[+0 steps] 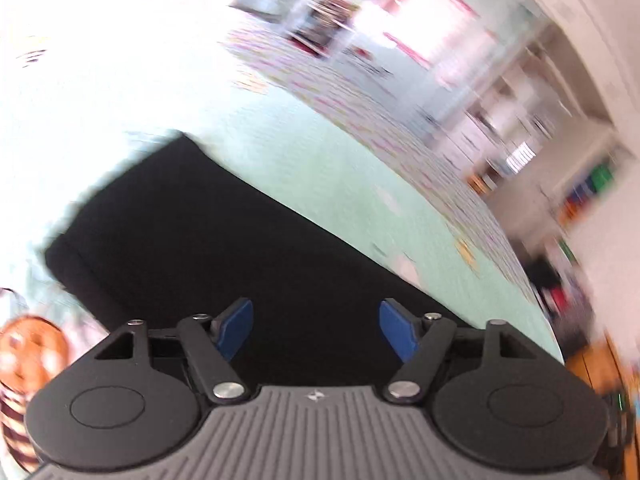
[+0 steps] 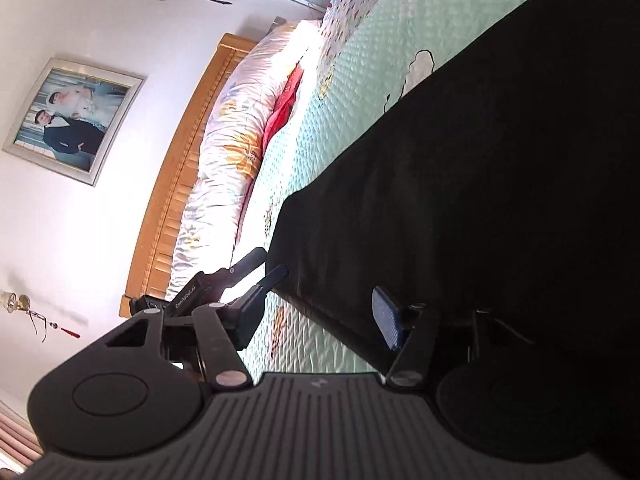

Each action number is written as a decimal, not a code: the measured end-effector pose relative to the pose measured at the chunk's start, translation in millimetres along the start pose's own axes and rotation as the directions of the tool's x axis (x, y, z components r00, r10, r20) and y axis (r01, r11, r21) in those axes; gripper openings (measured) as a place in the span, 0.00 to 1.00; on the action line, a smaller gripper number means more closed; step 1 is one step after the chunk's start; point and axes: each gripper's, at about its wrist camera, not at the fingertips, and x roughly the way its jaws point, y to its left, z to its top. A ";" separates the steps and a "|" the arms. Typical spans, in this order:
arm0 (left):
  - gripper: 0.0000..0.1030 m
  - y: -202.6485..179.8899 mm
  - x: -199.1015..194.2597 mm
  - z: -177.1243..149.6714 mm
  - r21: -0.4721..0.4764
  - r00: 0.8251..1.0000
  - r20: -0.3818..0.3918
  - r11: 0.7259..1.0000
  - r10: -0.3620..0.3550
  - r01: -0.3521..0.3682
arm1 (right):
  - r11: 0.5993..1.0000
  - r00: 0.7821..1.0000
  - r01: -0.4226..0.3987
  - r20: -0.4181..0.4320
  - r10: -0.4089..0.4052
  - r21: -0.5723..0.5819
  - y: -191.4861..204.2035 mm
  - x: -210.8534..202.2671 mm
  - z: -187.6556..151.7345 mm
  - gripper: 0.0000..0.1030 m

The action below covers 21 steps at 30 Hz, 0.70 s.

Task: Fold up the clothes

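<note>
One black garment (image 1: 224, 264) lies spread flat on the mint-green quilted bedspread (image 1: 320, 168) of a bed. In the left wrist view the left gripper (image 1: 316, 330) hovers over it with its jaws spread and nothing between the two blue pads (image 1: 396, 330); the cloth fills the gap between the jaws and runs ahead and to the left of them, ending at one blunt corner up ahead. Its long straight edge passes diagonally to the right of the jaws, and beyond that edge the bedspread is bare up to its patterned border. This view is blurred.

In the right wrist view, rolled on its side, the right gripper (image 2: 320, 312) also has its jaws spread, empty. One blue pad (image 2: 386, 318) sits over the garment's edge; the other finger is over bare bedspread, so the hem runs between them. Just past that finger the left gripper (image 2: 240, 280) shows, close beside. Farther ahead lie one rolled floral duvet (image 2: 236, 140), one red cloth (image 2: 282, 110) tucked beside it, one wooden headboard (image 2: 180, 176) and one framed photo (image 2: 74, 120) on the wall.
</note>
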 end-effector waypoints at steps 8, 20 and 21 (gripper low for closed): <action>0.58 12.7 -22.1 -3.6 0.095 0.989 -0.058 0.987 0.137 -0.131 | 0.999 0.996 0.043 -0.079 -0.041 0.015 1.6 27.7 -9.5 0.48; 0.59 23.8 14.7 6.3 0.154 0.971 -0.061 0.963 0.232 -0.220 | 0.993 0.985 0.116 -0.124 -0.120 -0.033 6.1 38.7 -4.1 0.53; 0.59 25.9 13.6 6.3 0.146 0.973 -0.059 0.966 0.223 -0.213 | 0.994 0.989 0.102 -0.107 -0.106 -0.042 13.0 36.0 0.2 0.54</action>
